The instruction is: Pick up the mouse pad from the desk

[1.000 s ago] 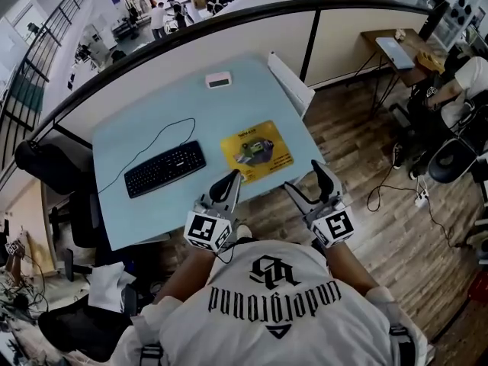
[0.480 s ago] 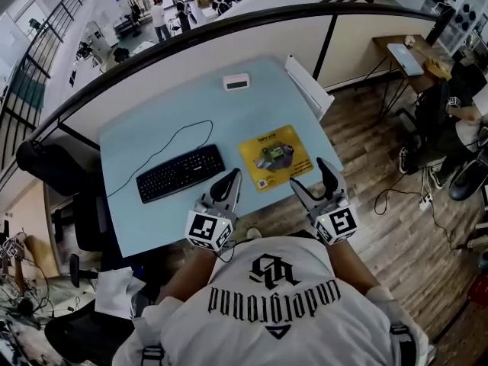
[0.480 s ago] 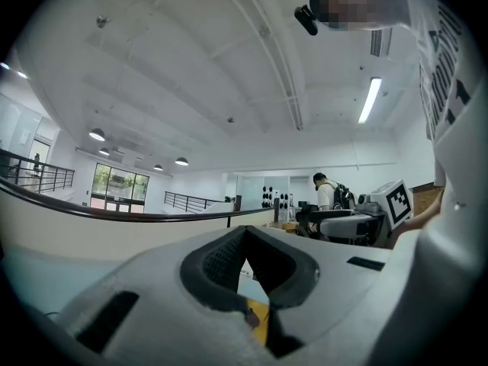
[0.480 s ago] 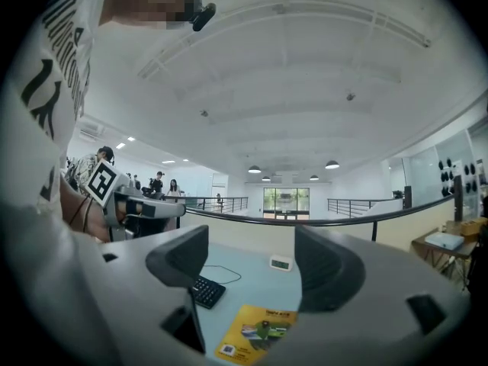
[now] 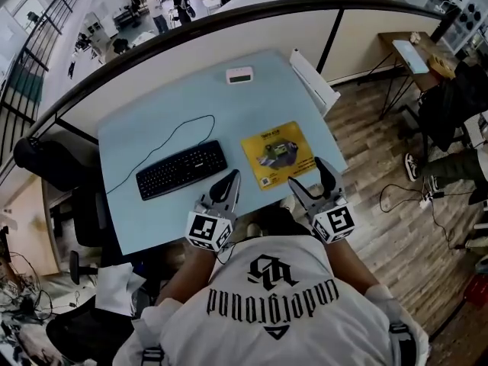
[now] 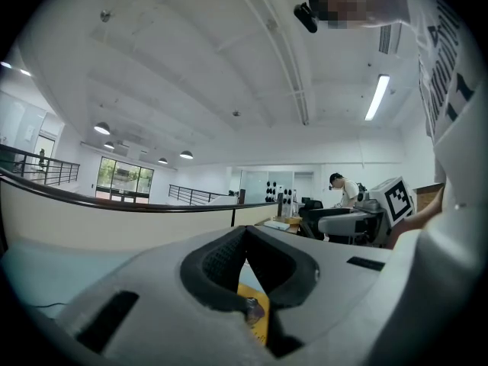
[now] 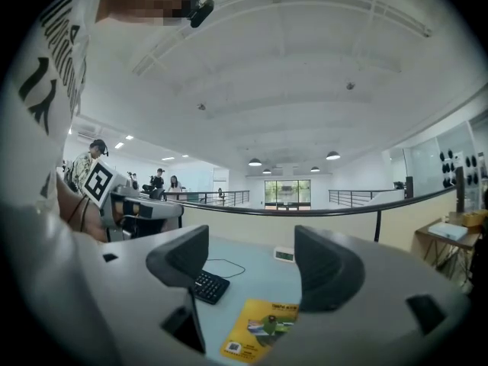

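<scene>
Mouse pad (image 5: 277, 155): yellow, printed, lying flat on the light-blue desk (image 5: 145, 128), untouched. It sits just ahead of the two tools, between their lines and closer to the right one.

Left tool (image 5: 226, 183): jaws closed, tips meeting, nothing clamped. It is held level over the near edge of the desk. From this tool, the pad is ahead and to the right. In the left gripper view only a sliver of yellow shows, low down through the gap behind the closed tips. Black keyboard (image 5: 181, 169) is ahead and to the left of this tool, close by. Its thin cable (image 5: 164, 136) loops away toward the far side of the desk.

Right tool (image 5: 309, 180): jaws wide apart, gap empty. It is held level at the near edge of the desk. The pad's near edge is just ahead of and below its tips, with no contact visible. In the right gripper view the pad sits low in the gap, with the keyboard past the left jaw.

Small white device (image 5: 239, 75): well ahead of both tools, near the far edge of the desk.
</scene>
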